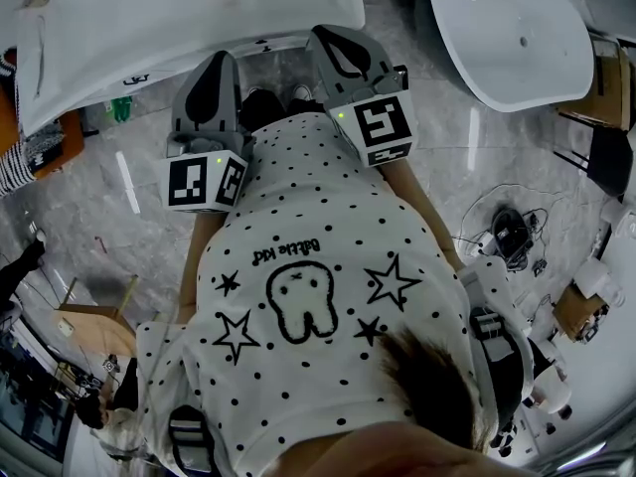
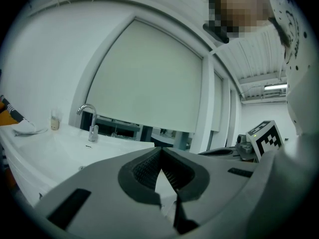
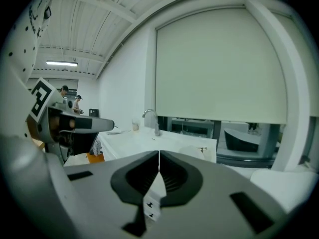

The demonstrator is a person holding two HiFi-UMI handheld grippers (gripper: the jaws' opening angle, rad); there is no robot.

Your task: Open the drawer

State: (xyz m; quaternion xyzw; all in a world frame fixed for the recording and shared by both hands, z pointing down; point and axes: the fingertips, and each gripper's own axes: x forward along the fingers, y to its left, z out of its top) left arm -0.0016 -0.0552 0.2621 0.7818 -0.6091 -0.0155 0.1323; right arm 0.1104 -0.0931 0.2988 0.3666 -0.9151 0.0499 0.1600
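No drawer front can be made out in any view. In the head view both grippers are held in front of a person's dotted white shirt, pointing toward a white sink counter point(image 1: 199, 18). My left gripper point(image 1: 221, 60) is shut with nothing between its jaws; its tips point(image 2: 160, 148) meet in the left gripper view. My right gripper point(image 1: 328, 36) is also shut and empty, with its tips point(image 3: 159, 152) touching. The chrome faucet point(image 2: 89, 114) stands on the counter beyond the left jaws and, in the right gripper view, the faucet point(image 3: 151, 117) shows beyond the right ones. Both grippers stop short of the counter's near edge.
A white freestanding tub point(image 1: 517, 38) stands at the upper right. Cables point(image 1: 507, 232) lie on the marble floor to the right, and a wooden stand point(image 1: 94, 321) is at the lower left. A large roller blind point(image 3: 219, 63) covers the window behind the counter.
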